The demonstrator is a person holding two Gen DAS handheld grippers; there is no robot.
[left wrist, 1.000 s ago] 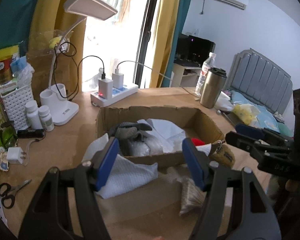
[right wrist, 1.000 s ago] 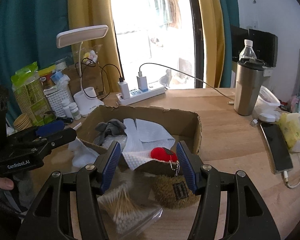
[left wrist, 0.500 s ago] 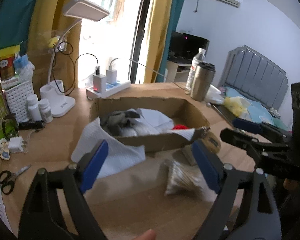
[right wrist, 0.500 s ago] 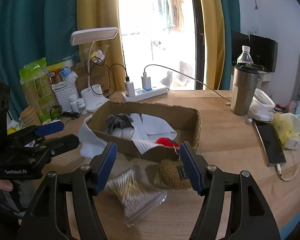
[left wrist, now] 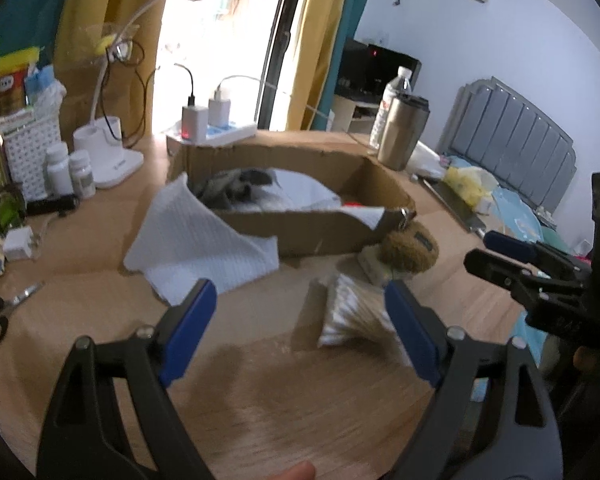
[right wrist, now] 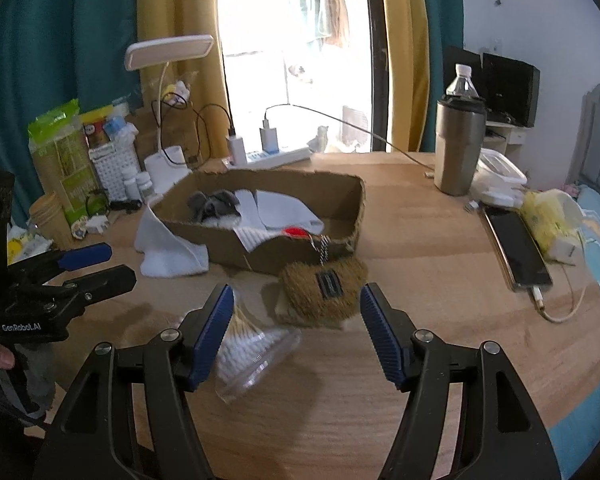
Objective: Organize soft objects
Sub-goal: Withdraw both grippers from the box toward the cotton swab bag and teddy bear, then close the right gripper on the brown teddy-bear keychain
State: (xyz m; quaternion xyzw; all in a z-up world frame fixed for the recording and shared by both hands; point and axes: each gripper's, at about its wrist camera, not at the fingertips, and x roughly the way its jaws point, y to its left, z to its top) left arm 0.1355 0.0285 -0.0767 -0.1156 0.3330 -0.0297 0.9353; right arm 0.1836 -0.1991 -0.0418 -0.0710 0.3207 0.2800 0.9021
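- Left wrist view: your left gripper [left wrist: 296, 324] now has its jaws spread wider than a second ago, with nothing between the blue pads, and it sits further back from the cardboard box [left wrist: 320, 232], so more bare wooden table [left wrist: 260, 392] shows in front.
- A second ago those pads framed the box's near wall; now they frame the clear bag of cotton swabs [left wrist: 352, 316], which lies on the table just inside the right-hand pad. The bag looks blurred here.
- Right wrist view: your right gripper [right wrist: 296, 324] has also pulled back and stands slightly wider than before, jaws apart and empty. The brown plush pouch [right wrist: 324, 292] lies flat ahead, between the lines of the two pads but untouched.
- The pouch is shaggy and rounded, with a dark rectangular label; a metal ball chain [right wrist: 322, 248] runs from it up over the box's near wall.
- The box is shallow, corrugated, with rough torn edges. Inside lie a crumpled grey fabric item [right wrist: 214, 202], folded white cloths [right wrist: 280, 212] and a small red thing [right wrist: 296, 232].
- A white waffle-textured towel [right wrist: 168, 248] drapes over the box's left corner onto the table.
- The swab bag is crinkly and transparent, and it touches neither the pouch nor the box.
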